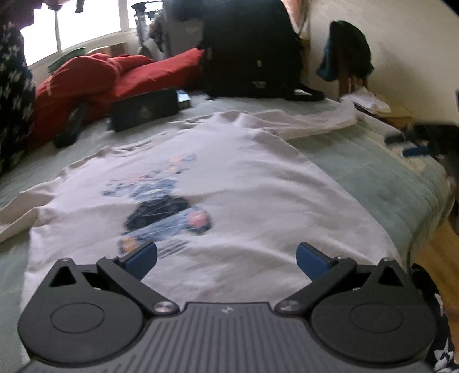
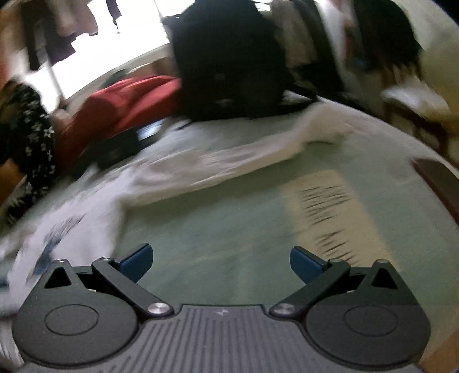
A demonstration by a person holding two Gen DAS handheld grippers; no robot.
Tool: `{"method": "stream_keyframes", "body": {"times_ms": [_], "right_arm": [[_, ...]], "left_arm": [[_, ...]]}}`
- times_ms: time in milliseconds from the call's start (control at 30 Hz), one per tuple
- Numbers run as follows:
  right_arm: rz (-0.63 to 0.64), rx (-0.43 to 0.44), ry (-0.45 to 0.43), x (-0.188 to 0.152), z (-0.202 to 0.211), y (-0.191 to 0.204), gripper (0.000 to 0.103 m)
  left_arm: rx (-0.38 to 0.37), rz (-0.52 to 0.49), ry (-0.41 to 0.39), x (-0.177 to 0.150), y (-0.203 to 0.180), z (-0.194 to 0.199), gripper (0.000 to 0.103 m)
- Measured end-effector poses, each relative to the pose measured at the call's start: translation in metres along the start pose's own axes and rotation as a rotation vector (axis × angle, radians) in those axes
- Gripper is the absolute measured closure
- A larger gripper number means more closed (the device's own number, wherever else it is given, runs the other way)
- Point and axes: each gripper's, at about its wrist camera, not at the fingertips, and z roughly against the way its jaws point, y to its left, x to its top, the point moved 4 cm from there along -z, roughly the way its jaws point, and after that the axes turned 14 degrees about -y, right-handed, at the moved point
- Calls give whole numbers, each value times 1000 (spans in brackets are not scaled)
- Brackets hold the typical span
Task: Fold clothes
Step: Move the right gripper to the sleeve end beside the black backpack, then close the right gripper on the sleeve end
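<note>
Daylight enters from a blown-out white window [image 1: 86, 25] at the far upper left, leaving the room softly lit with faint shadows. The left wrist view is mildly soft; the blue printed graphic on the white long-sleeved shirt [image 1: 200, 183] is smeared. The right wrist view is heavily motion-blurred, streaking the pale green bedsheet [image 2: 229, 223]. Fisheye distortion bends both views' edges, with dark corners.

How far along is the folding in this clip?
Done: the white long-sleeved shirt lies spread print-up on the green bed sheet. In hand: nothing; the left gripper hovers open over its hem, and the right gripper is open over bare sheet. Left: every fold; the sleeve lies stretched outward.
</note>
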Motion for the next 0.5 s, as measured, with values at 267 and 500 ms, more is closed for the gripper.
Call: {"method": "stream_keyframes", "body": {"times_ms": [267,500], "right_arm": [[-407,20,-35,39,-65,-91,0],[-543,26,-101,67,-117,-124,1]], "left_arm": [[-20,-13,72,-10,-13,-34,1],[-24,-3,71,-9,-12,-47,1]]}}
